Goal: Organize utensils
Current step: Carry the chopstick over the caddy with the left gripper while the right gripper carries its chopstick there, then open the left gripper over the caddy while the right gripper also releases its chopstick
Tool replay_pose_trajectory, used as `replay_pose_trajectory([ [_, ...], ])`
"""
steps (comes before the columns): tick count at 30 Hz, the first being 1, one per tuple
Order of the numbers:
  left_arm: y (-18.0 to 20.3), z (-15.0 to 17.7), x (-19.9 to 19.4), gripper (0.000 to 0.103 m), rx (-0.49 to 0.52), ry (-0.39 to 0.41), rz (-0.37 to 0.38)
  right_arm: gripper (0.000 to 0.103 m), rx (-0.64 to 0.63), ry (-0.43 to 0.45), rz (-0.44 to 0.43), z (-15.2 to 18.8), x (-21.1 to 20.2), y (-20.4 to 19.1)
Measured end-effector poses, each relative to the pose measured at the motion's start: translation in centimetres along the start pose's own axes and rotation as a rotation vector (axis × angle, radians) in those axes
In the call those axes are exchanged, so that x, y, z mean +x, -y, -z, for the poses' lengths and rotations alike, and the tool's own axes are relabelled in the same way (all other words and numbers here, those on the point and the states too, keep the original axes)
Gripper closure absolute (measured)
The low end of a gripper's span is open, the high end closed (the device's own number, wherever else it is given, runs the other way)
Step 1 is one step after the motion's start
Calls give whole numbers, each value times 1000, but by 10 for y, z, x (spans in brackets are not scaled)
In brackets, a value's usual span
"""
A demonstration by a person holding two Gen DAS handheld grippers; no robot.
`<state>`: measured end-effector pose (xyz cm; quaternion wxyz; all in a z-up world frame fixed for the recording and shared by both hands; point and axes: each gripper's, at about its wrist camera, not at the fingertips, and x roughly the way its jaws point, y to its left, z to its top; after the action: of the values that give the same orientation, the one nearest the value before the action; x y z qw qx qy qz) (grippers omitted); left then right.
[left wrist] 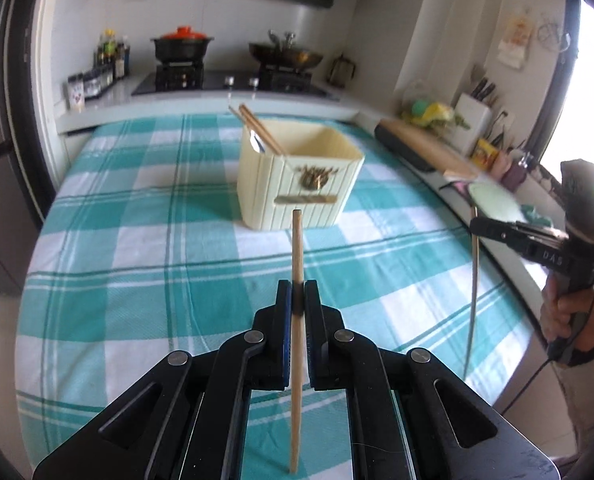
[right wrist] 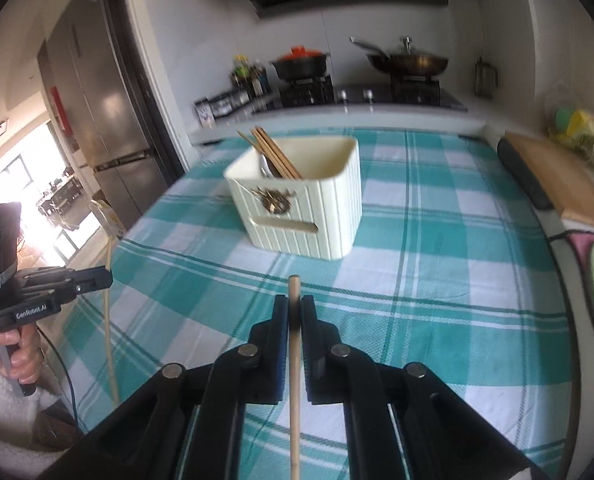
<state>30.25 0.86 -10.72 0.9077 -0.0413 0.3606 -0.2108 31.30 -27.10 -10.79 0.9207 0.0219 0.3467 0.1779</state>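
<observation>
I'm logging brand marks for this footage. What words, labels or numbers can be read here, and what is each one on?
"GenRobot.AI": on the side of the left gripper, right wrist view.
"DAS": on the body of the right gripper, left wrist view, slightly blurred.
Gold emblem and plate on the cream utensil box: no readable text.
Labels on the bottles by the stove and the wall hanging: too small and blurred.

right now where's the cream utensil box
The cream utensil box stands mid-table on the checked tablecloth, ahead of both grippers, with chopsticks leaning in its back-left corner.
</observation>
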Motion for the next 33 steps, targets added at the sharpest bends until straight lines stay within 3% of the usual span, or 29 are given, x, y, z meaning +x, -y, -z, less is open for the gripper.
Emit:
replay_pose_trajectory([
  [8, 2, -12, -39, 99, -20, 110, 20, 97, 9, 155, -7, 0, -48, -10],
  [15, 4, -19, -41, 99, -20, 135, 17, 97, -45, 236, 9, -15, -69, -24],
  [23, 3, -14, -30, 99, -15, 96, 0, 97, -65, 259, 27, -34, -73, -22],
  [31, 1, -31, -35, 99, -19, 113, 11, 97, -88, 244, 39, -44, -64, -21],
  [33, 3, -47, -48, 99, -16, 159, 22, 97, -91, 267, 54, -52, -66, -18],
])
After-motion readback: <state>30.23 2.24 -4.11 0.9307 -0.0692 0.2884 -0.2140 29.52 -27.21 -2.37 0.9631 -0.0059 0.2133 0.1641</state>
